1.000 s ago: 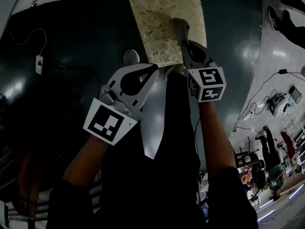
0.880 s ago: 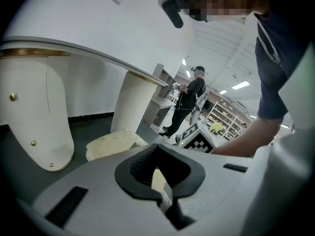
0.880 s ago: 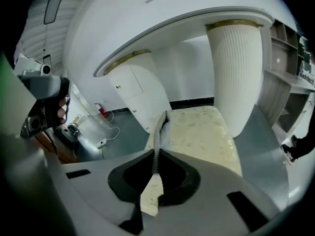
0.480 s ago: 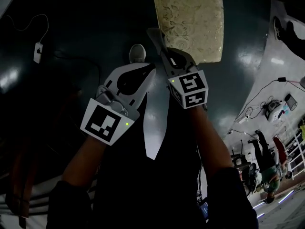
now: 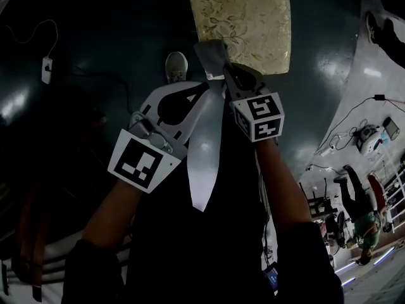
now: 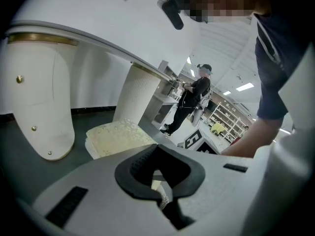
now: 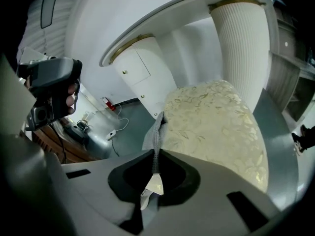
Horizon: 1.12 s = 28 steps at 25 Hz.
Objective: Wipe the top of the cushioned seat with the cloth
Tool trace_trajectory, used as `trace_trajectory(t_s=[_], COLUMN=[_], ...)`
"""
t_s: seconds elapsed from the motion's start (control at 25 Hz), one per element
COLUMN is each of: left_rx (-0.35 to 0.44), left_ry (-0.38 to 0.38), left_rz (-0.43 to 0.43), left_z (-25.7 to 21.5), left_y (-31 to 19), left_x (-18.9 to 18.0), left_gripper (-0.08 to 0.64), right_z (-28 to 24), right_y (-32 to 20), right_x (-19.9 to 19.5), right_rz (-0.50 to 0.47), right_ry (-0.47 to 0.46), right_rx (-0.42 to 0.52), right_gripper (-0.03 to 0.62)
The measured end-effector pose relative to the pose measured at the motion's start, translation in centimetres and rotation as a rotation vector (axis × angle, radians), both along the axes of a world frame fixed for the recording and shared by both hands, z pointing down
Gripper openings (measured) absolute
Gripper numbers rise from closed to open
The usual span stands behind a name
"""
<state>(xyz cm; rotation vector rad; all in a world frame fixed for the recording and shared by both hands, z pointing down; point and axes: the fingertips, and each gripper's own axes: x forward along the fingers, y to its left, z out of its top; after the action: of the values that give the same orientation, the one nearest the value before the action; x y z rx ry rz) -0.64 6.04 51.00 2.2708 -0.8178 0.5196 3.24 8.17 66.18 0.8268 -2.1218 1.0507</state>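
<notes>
Cloth (image 7: 156,132) is pinched in the closed jaws of the right gripper (image 7: 150,181), and it reaches the seat (image 7: 216,122) edge just ahead. Left gripper (image 6: 160,191), beside it, is closed on nothing.

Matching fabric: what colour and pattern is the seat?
Seat: pale gold, leafy; best in right gripper view.

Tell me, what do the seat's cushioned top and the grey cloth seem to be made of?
The cushioned seat looks like woven damask-style upholstery fabric, cream-gold with a slight sheen; a leaf pattern runs across it. The cloth looks like thin grey textile, matte, perhaps microfibre: a fine weave shows and it folds limply. Exact fibres cannot be told.
</notes>
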Motion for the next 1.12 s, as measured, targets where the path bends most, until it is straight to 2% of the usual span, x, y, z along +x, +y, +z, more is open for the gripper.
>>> trace_trajectory(t_s=[0.76,1.12], left_rx=[-0.008,0.007], left_ry=[0.020,0.027], left_rz=[0.194,0.245], left_z=[0.8,0.1], left_y=[-1.0,-1.8], left_x=[15.5,19.3], left_gripper=[0.008,0.008], right_z=[1.2,1.0], right_y=[-0.6,-1.1], right_x=[17.4,23.3], right_rz=[0.241,0.312], right_ry=[0.053,0.102], right_rx=[-0.009,-0.008], right_gripper=[0.034,0.034])
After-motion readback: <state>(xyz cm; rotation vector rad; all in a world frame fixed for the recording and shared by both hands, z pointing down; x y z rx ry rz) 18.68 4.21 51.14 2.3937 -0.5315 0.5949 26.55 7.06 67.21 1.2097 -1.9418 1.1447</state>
